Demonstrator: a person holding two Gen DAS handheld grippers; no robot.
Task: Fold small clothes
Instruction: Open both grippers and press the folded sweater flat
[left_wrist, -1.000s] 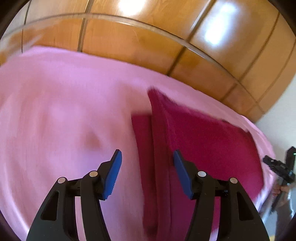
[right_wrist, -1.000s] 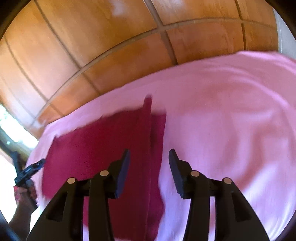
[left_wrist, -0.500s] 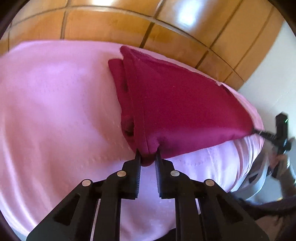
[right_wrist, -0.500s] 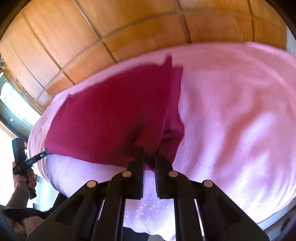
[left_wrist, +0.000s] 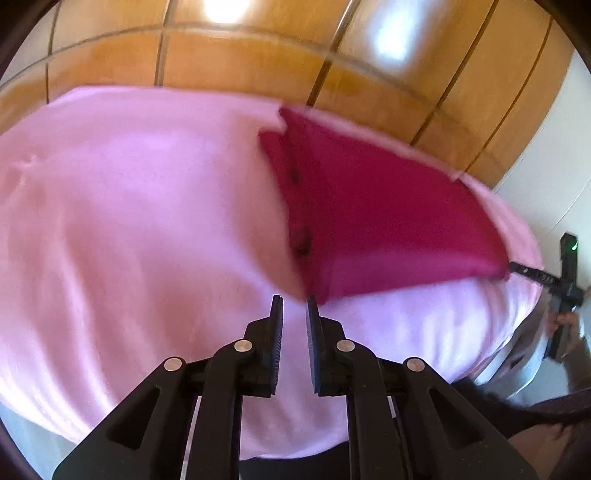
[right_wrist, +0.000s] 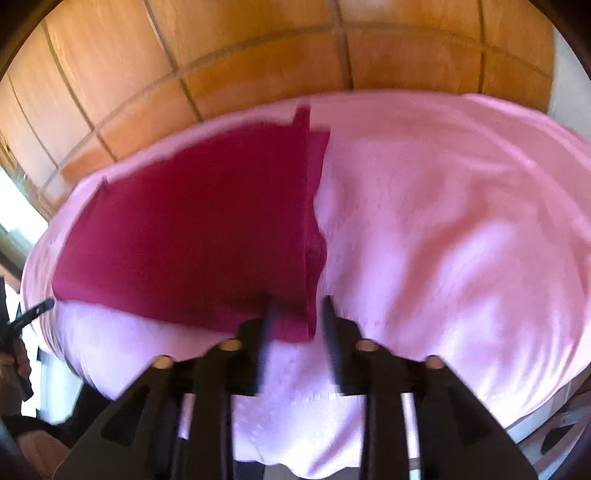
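Observation:
A dark red garment (left_wrist: 369, 214) lies folded flat on the pink bedspread (left_wrist: 129, 221); it also shows in the right wrist view (right_wrist: 192, 229). My left gripper (left_wrist: 294, 301) is slightly open and empty, its tips just off the garment's near left corner. My right gripper (right_wrist: 297, 306) is open and empty, its jaws standing either side of the garment's near right corner without holding it. The right gripper also shows at the garment's far corner in the left wrist view (left_wrist: 524, 271).
The pink bedspread (right_wrist: 443, 221) covers a bed. A wooden panelled wall (left_wrist: 258, 66) stands behind the bed. A white wall (left_wrist: 546, 166) is at the right. The bed's near edge drops off below both grippers.
Both grippers were shut on the garment's near corners half a second ago. Both have now opened and let the cloth go, and it lies flat on the bed.

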